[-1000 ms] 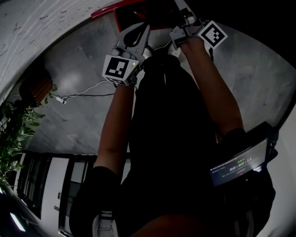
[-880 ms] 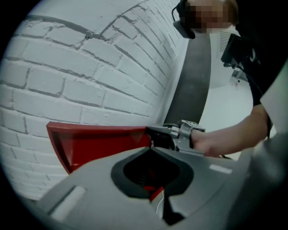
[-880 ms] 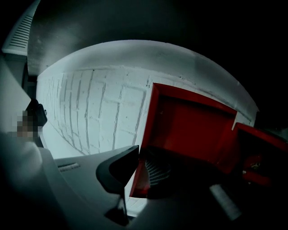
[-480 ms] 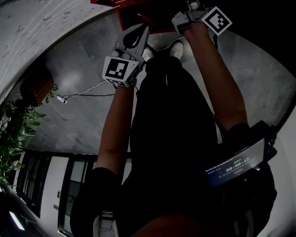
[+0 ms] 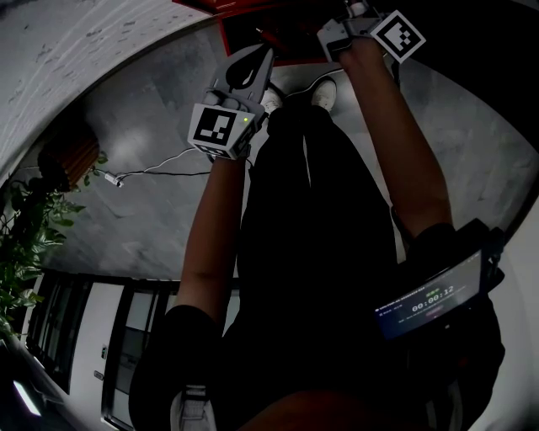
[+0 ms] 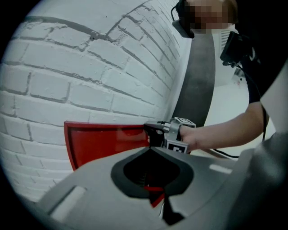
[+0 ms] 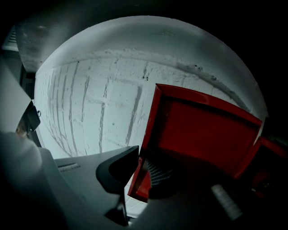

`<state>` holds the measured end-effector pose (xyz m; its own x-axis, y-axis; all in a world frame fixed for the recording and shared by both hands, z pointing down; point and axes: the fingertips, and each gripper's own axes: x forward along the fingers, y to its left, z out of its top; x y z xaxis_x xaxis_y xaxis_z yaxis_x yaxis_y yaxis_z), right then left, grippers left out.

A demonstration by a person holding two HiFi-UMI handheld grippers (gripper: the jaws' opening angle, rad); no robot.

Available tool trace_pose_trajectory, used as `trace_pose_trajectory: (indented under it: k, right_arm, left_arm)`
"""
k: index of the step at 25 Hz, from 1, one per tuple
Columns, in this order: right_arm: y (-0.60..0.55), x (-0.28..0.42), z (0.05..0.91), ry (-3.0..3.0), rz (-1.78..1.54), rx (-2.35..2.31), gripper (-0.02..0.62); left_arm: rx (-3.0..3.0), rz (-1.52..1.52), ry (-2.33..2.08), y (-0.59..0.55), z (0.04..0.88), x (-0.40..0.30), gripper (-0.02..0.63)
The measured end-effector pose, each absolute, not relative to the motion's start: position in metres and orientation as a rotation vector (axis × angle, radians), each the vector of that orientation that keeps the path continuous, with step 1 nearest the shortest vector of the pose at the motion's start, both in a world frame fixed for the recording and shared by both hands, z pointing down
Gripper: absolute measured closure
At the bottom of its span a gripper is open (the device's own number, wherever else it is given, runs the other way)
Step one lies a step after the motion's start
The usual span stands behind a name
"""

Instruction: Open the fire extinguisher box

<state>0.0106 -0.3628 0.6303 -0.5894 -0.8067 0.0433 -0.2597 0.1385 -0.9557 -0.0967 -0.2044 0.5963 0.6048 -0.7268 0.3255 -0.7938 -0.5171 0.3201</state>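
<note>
The red fire extinguisher box (image 5: 244, 29) stands low against a white brick wall. Its red door (image 6: 108, 143) (image 7: 202, 130) stands swung out from the box. My right gripper (image 7: 139, 179) is shut on the door's free edge, with the thin red rim between its pads. In the left gripper view the right gripper (image 6: 155, 134) is at that edge, a hand behind its marker cube. In the head view the right gripper (image 5: 354, 13) reaches to the top of the frame. My left gripper (image 5: 265, 55) (image 6: 157, 197) hovers just short of the box, jaws together, holding nothing.
The white brick wall (image 6: 90, 72) runs behind the box. On the grey floor a cable (image 5: 160, 164) trails left. A potted plant (image 5: 25, 244) and a wooden object (image 5: 72, 156) are at far left. A screen with a timer (image 5: 434, 299) hangs at the person's right side.
The right gripper has moved farther up and to the right in the head view, still on the door's edge. The left gripper has stayed where it was.
</note>
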Motion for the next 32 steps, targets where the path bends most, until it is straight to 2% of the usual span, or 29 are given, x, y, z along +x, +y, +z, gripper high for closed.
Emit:
trace_pose_trajectory:
  k: [3, 6, 9, 13, 23, 32]
  right_arm:
    - [-0.362, 0.011, 0.632, 1.967, -1.467, -1.027, 0.489]
    - [-0.356, 0.010, 0.634, 2.020, -1.459, -1.043, 0.479]
    - [-0.346, 0.006, 0.631, 2.099, -1.417, -1.041, 0.502]
    - [-0.310, 0.015, 0.598, 2.258, -1.319, -1.066, 0.588]
    - [-0.192, 0.012, 0.421, 2.946, -0.665, -0.878, 0.588]
    - [-0.117, -0.026, 0.308, 3.106, -0.447, -0.677, 0.588]
  left_arm:
    - [2.396, 0.206, -1.218, -0.204, 0.594, -0.101, 0.604]
    - [2.397, 0.197, -1.225, -0.202, 0.591, -0.106, 0.604]
    - [2.395, 0.182, -1.248, -0.201, 0.590, -0.114, 0.604]
    - [2.421, 0.131, -1.227, -0.187, 0.552, -0.107, 0.604]
    - [2.580, 0.132, -1.086, -0.137, 0.404, -0.064, 0.604]
    - [2.643, 0.096, -1.025, -0.093, 0.322, -0.054, 0.604]
